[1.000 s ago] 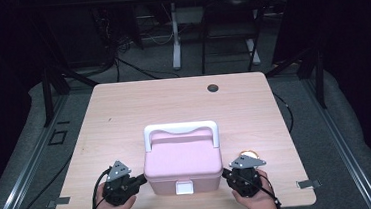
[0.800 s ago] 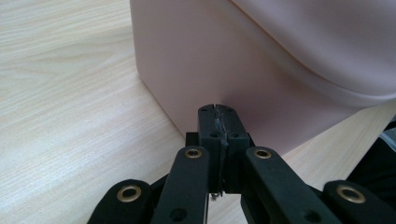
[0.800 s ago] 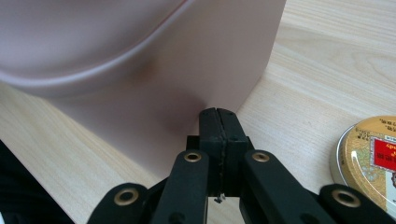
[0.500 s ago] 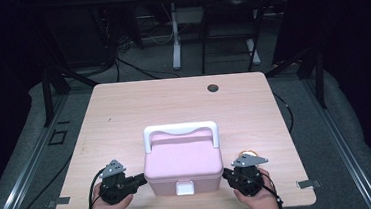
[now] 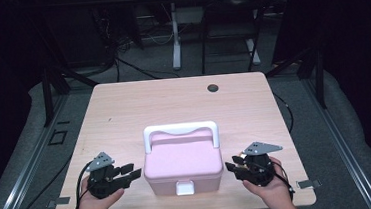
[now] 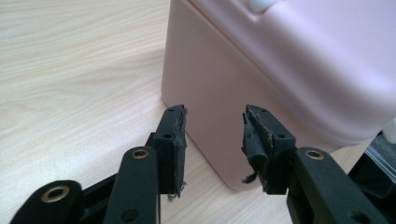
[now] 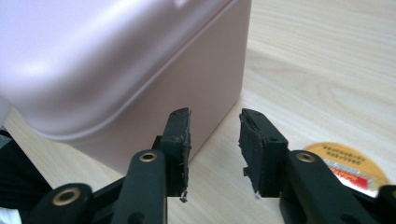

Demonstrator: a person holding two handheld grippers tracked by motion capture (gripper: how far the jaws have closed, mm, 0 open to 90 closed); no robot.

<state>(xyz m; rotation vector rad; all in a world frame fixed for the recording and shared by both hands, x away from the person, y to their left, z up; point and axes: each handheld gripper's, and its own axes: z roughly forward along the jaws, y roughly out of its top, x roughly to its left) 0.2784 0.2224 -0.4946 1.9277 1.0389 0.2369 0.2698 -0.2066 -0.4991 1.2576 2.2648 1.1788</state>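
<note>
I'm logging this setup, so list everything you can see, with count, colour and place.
Pink plastic box with white handle and white front latch: one, near middle of table.
Light wooden table: one, centre.
Small dark round disc: one, table's far right part.
Round yellow-orange label or lid: one, on the table by the right gripper.
Left gripper: one, black, left of box, fingers open.
Right gripper: one, black, right of box, fingers open.

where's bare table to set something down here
The widest free patch is the table behind the pink box, up to the dark round cap. Narrower strips run along both side edges. The front is crowded: the left gripper and right gripper flank the box.
</note>
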